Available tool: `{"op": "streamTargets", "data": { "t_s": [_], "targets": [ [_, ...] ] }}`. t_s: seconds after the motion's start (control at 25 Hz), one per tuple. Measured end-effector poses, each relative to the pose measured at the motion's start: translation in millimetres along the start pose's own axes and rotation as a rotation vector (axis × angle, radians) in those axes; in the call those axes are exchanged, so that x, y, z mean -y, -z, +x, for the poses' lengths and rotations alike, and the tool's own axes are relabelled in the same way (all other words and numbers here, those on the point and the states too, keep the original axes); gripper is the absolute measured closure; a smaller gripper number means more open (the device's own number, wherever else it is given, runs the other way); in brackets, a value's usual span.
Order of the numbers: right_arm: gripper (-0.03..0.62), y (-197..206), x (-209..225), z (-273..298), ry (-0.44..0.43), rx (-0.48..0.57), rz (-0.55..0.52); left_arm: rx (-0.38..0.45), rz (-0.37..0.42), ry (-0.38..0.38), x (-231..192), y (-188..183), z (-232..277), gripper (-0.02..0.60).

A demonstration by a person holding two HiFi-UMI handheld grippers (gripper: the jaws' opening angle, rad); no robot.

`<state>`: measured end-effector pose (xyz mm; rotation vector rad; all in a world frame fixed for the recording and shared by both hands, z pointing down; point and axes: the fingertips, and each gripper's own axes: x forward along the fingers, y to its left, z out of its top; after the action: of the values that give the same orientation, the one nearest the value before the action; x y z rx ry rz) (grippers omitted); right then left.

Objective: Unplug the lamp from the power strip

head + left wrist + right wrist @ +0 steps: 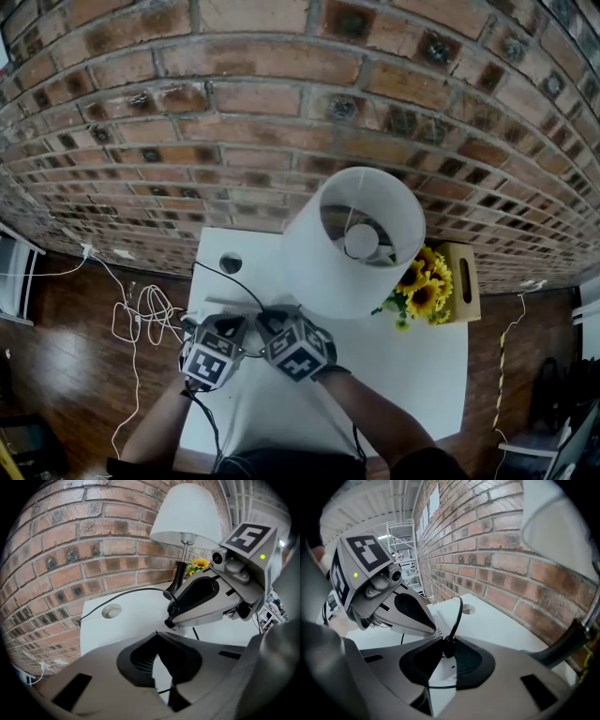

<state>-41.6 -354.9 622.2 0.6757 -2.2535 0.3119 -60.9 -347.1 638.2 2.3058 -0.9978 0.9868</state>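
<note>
The lamp [356, 239] with a white shade stands at the back of the white table [403, 375]. Its black cord [126, 592] runs to a black plug [449, 648] in the white power strip [208, 309]. My right gripper [446, 641] is shut on that plug, with the cord [458, 613] rising from between its pads. Just to its left, my left gripper [158, 637] bears down on the strip [439, 667], and a white piece of the strip fills the narrow gap between its pads. Both grippers sit close together at the table's left middle, the left gripper [228, 317] beside the right gripper [272, 314].
A wooden box of sunflowers [436, 281] stands right of the lamp. A round cable hole [231, 262] is in the table near the brick wall [281, 122]. White cables [141, 319] lie looped on the wooden floor to the left.
</note>
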Motion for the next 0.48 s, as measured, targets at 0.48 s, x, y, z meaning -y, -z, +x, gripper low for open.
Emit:
{"op": "streamTargets", "data": {
  "t_s": [0.48],
  "targets": [
    [0.520, 0.5, 1.7, -1.1, 0.004, 0.025, 0.082, -0.010, 0.008, 0.001, -0.3, -0.4, 0.5, 0.569]
  ]
}}
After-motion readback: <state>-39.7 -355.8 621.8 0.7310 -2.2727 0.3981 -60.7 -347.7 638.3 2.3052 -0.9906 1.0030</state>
